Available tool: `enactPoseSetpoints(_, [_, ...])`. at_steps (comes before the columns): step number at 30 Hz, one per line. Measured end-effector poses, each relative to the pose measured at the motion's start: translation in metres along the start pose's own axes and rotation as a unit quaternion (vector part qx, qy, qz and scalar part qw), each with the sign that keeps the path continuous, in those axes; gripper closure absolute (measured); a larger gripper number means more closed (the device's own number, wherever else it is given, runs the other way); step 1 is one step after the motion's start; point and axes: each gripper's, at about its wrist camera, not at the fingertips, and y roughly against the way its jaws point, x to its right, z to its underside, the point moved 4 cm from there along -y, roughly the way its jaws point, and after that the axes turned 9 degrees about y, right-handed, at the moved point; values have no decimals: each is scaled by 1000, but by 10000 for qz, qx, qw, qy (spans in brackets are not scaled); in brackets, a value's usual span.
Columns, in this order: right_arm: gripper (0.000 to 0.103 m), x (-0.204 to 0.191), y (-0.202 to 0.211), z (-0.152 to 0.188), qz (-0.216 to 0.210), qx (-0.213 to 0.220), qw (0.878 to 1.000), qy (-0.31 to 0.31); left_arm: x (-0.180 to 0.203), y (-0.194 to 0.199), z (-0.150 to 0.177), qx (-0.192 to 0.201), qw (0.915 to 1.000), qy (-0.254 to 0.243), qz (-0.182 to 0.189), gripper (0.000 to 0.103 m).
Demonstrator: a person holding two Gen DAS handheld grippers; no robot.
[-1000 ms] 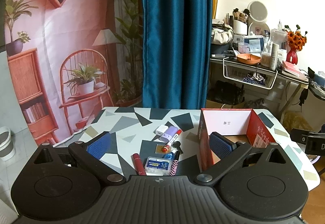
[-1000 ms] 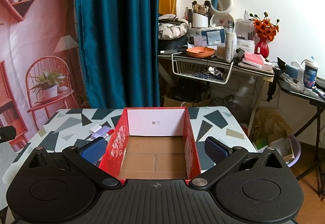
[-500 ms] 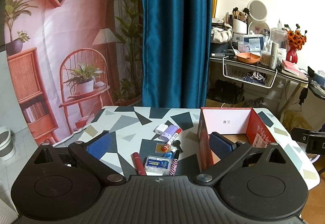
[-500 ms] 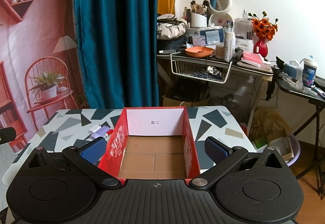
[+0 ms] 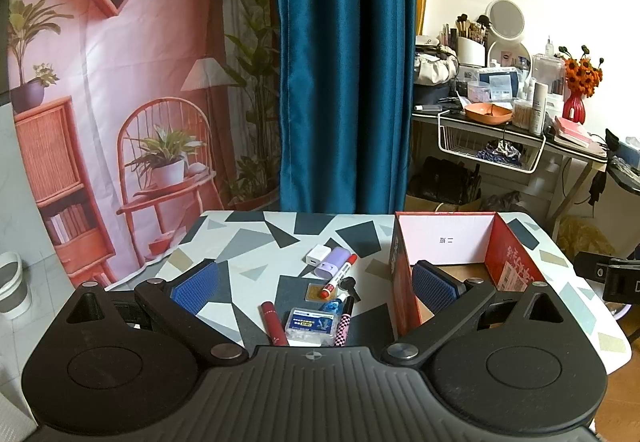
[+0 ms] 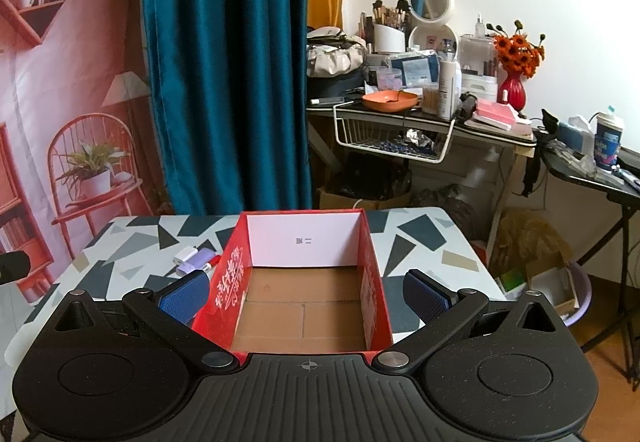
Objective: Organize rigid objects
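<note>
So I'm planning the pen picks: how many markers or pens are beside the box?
3, maybe more hidden: a red-capped marker leaning on the purple case, a checkered pen right of the card box, a red pen left of it.

Red box [image 6: 374, 294]: printed glossy cardboard outside, raw brown corrugated floor, white paper end wall. Table [image 5: 256, 254]: smooth, matt, terrazzo-patterned top. Gripper pads [image 5: 196, 284]: blue, finely textured rubber. Curtain [image 5: 344, 61]: teal cloth, soft sheen.

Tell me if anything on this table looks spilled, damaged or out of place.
Nothing looks spilled or damaged. The small items, such as the red-capped marker and dark red tube, lie scattered beside the empty red cardboard box, not yet sorted.
</note>
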Motion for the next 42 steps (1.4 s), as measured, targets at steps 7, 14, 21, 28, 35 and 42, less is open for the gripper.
enactPoseSetpoints(7, [0,-1,-1,1,12,-19,10000,7,0,0,0,-12,10000,23,6,0])
enactPoseSetpoints(14, [0,-3,-1,1,17,3,10000,60,-1,1,-1,2,10000,33,10,0])
enactPoseSetpoints(21, [0,-3,0,1,104,196,9995,237,-8,-1,-7,249,9995,175,-77,0])
enactPoseSetpoints(28, [0,6,-32,12,-51,36,9997,255,-16,-33,-16,459,9987,199,-99,0])
enactPoseSetpoints(35, [0,16,-82,25,-178,-200,9995,188,-12,-84,-2,451,9985,-83,-298,0])
enactPoseSetpoints(42, [2,28,-127,43,23,-407,9986,325,-22,-142,22,13,9960,-454,-764,0])
